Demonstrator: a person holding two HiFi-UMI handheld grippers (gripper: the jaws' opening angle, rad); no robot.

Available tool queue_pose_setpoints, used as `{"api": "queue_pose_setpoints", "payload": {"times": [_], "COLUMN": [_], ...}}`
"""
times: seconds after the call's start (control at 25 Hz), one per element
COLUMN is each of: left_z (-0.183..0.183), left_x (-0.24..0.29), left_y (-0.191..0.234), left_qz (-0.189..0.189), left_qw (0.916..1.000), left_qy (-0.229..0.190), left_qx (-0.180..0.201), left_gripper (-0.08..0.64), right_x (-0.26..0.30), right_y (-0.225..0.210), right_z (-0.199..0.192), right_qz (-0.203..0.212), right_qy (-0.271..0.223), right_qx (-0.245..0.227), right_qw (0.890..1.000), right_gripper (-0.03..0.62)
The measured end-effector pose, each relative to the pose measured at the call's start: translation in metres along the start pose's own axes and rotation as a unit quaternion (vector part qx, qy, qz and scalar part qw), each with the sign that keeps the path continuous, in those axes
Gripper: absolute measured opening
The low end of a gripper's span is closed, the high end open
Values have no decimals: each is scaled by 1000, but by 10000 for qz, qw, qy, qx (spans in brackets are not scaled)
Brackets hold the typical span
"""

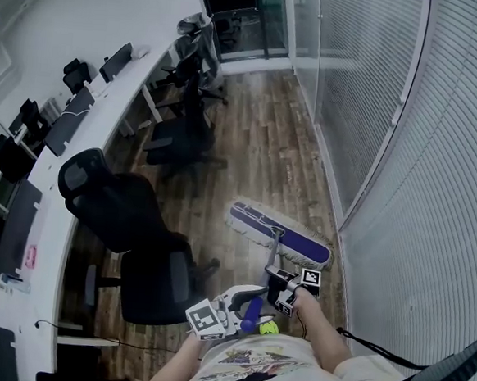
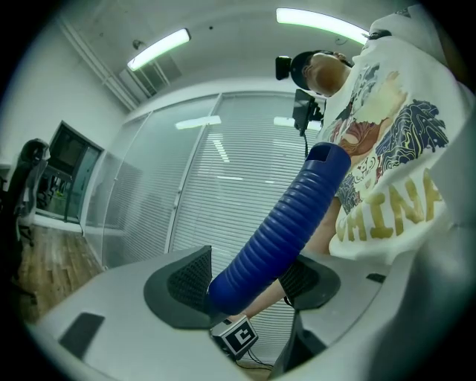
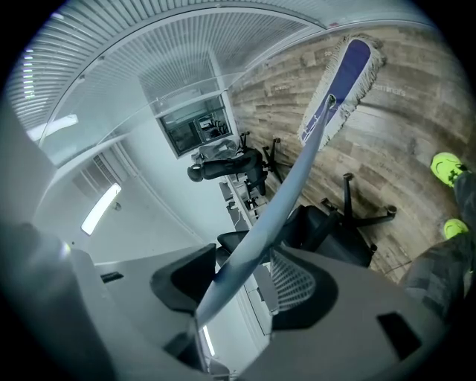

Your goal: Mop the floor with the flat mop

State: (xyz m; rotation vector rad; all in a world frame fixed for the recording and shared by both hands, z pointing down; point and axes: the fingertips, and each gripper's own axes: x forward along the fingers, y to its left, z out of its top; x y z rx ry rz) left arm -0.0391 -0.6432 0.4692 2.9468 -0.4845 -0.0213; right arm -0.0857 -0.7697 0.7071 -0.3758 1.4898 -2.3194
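Pinching blue grip (image 2: 286, 219) with left gripper (image 2: 249, 289) fingers (image 2: 186, 281), pole (image 3: 286, 195) with right gripper (image 3: 242, 279); risks catching mop head (image 1: 278, 234) on near chair (image 1: 145, 278) or glass wall (image 1: 402, 198) if swung wide.

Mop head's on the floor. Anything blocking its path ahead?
Nothing directly ahead: the floor strip along the glass wall looks open. A black office chair stands close on the mop head's left, with more chairs farther up.

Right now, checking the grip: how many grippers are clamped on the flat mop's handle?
2. The left gripper is shut on the blue ribbed grip at its upper end; the right gripper is shut on the bare grey pole lower down, nearer the purple mop head.
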Motion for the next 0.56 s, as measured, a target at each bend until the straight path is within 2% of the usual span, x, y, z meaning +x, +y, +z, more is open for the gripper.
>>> {"api": "queue_pose_setpoints", "payload": {"times": [0.56], "left_z": [13], "left_x": [-8], "left_y": [12], "left_qz": [84], "left_qw": [9997], "left_qy": [-240], "left_qx": [-34], "left_gripper": [261], "right_x": [11], "right_y": [7], "right_z": [0], "right_qz": [19], "right_qy": [69], "right_qx": [-22], "right_qw": [10000], "right_gripper": [212]}}
